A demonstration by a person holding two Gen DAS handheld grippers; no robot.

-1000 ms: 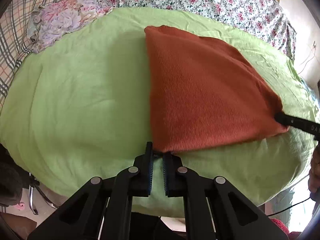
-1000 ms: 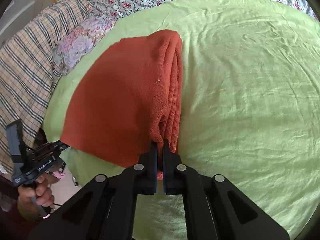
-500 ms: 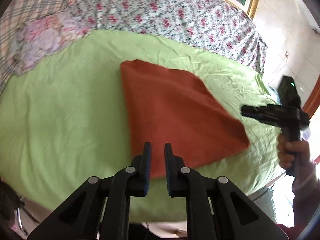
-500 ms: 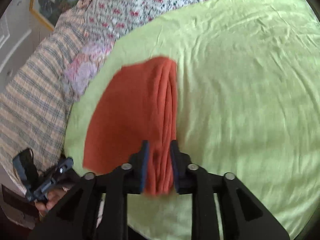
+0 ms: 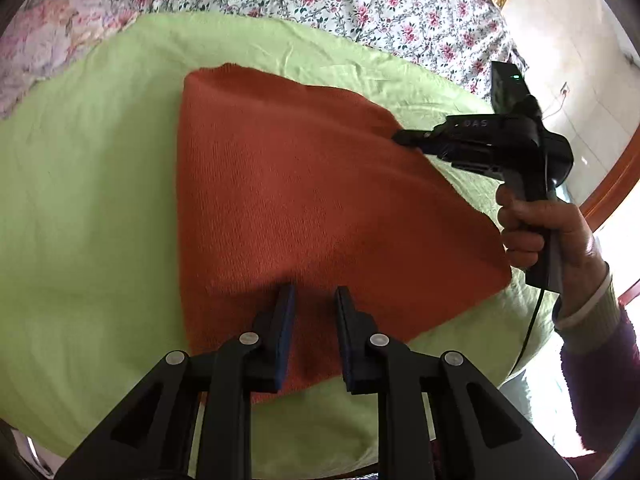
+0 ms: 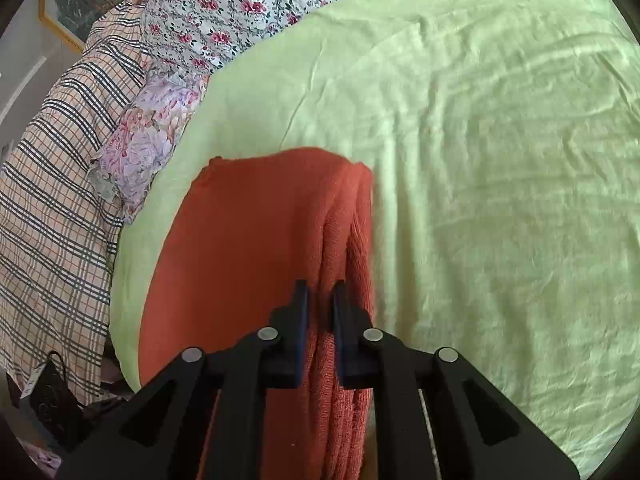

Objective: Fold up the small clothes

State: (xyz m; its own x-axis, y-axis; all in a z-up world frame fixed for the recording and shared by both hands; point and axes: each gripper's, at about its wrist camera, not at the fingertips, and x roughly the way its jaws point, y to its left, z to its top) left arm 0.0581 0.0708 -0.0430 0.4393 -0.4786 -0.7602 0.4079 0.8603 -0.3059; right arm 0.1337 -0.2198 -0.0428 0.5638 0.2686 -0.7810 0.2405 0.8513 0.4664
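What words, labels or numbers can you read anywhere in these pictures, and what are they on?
"DAS": faint raised letters on the right tongs' black body, left wrist view; the first letter is unclear.
White label on the black device at the lower left, right wrist view: too small to read.
Orange cloth, green sheet and the floral and plaid bedding: no text.

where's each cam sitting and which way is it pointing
Left wrist: sits on the left gripper, angled down over the orange garment; the right gripper and hand show.
Right wrist: sits on the right gripper, looking down along the garment's folded edge, jaws closed on it.
Shared: the garment, green sheet, floral bedding.
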